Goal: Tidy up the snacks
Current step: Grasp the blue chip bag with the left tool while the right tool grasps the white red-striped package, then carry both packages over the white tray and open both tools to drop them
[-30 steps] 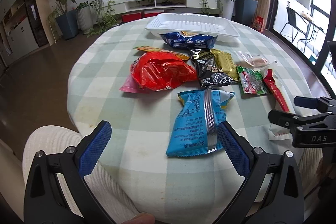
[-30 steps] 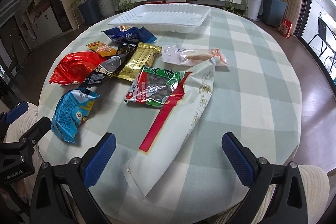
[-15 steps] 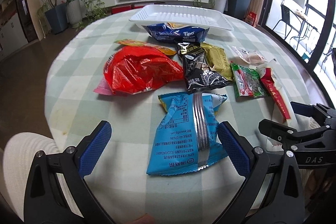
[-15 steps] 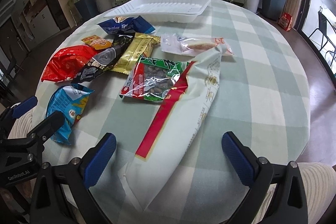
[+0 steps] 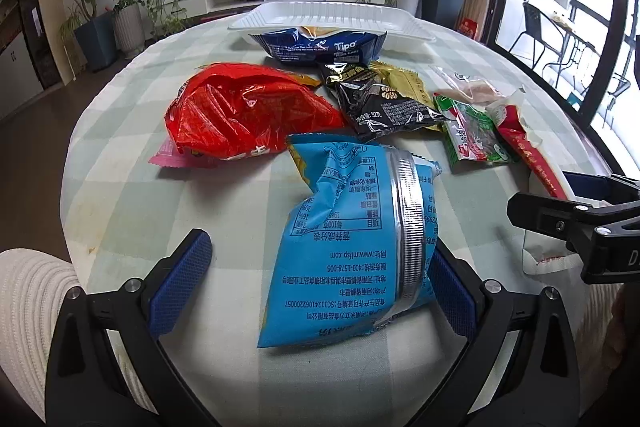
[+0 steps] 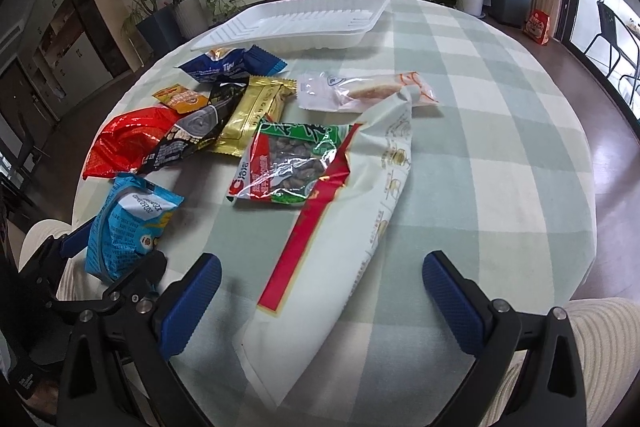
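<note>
Crinkly blue packet (image 5: 352,239) lies near edge, between my spread left gripper (image 5: 320,283) pads; nothing clamped.
Right gripper (image 6: 320,301) also gapes, straddling the long white-and-red bag (image 6: 344,227). I judge slick film could slide out on closing, or nudge off the table (image 6: 500,147); white tray (image 6: 300,23) sits far side.

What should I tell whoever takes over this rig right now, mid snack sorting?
Left tool: open, straddling the near end of the light blue snack bag, not yet closed on it.
Right tool: open, holding nothing, over the near end of the long white and red bag.
White tray: at the far side of the table, nothing in it.
Done: no snack moved into the tray yet.
Left: all packets, including the red bag and the green nut packet, still lie on the tablecloth.
</note>
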`<state>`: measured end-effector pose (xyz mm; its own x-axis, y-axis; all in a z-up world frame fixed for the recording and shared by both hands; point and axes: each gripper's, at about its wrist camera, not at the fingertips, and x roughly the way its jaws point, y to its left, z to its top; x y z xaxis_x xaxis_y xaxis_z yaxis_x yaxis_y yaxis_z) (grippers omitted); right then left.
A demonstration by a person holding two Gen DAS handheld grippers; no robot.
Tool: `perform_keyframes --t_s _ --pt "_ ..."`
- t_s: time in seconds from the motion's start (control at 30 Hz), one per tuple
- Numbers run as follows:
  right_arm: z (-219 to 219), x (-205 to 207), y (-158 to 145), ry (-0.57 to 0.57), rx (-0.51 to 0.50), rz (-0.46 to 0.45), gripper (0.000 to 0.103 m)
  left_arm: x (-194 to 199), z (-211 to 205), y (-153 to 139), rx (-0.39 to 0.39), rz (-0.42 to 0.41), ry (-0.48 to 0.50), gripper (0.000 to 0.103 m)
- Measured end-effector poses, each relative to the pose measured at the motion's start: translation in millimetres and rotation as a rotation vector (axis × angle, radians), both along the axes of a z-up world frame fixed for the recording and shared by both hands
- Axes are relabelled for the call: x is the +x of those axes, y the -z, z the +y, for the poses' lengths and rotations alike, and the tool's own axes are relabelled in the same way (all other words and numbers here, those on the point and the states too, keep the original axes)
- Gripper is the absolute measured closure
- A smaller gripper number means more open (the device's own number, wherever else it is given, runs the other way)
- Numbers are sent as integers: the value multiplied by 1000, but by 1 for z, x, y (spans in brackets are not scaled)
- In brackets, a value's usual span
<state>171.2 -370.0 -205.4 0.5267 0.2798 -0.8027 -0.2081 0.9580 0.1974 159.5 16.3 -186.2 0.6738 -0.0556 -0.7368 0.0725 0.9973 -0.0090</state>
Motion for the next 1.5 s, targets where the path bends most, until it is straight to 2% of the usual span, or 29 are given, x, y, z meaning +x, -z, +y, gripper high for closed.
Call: perform_keyframes --t_s 0.33,0.37,0.47,0.5,0.57,0.6,0.63,0.77,0.8,0.83,1.0,1.2,1.5 --pt "3 -1 1 -6 -5 0 0 0 -1 -3 -7 18 11 1" --pt "4 -1 0 -8 -4 0 0 0 -1 -3 -17 17 17 4" --pt "4 -1 0 -8 0 -5 4 0 -4 -6 -14 11 41 22" --pt "4 -1 -1 -6 2 -10 10 -1 -7 -7 -10 8 54 31" --pt "3 0 -2 -10 15 -14 16 0 -11 -8 6 1 69 41" --pt "3 0 -2 -12 13 -18 23 0 -12 -8 8 3 71 42" --pt "4 0 -3 -13 -1 -25 34 1 -12 -9 4 4 72 43" --pt "5 -2 -3 -32 -16 -49 58 -2 -12 -10 4 1 81 48" --pt "5 -3 -2 -33 -28 -54 70 -3 -12 -10 2 0 88 49" --pt "5 -4 -2 -39 -26 -59 72 -3 -12 -10 2 1 92 49" --pt "-7 -8 -3 -38 49 -44 75 -6 -8 -13 -27 18 102 52" --pt "-31 -15 -17 -18 204 -38 75 -14 -5 -20 -90 32 127 52" --pt "-50 -11 -31 -26 433 12 75 -30 2 -59 -174 -11 159 52"
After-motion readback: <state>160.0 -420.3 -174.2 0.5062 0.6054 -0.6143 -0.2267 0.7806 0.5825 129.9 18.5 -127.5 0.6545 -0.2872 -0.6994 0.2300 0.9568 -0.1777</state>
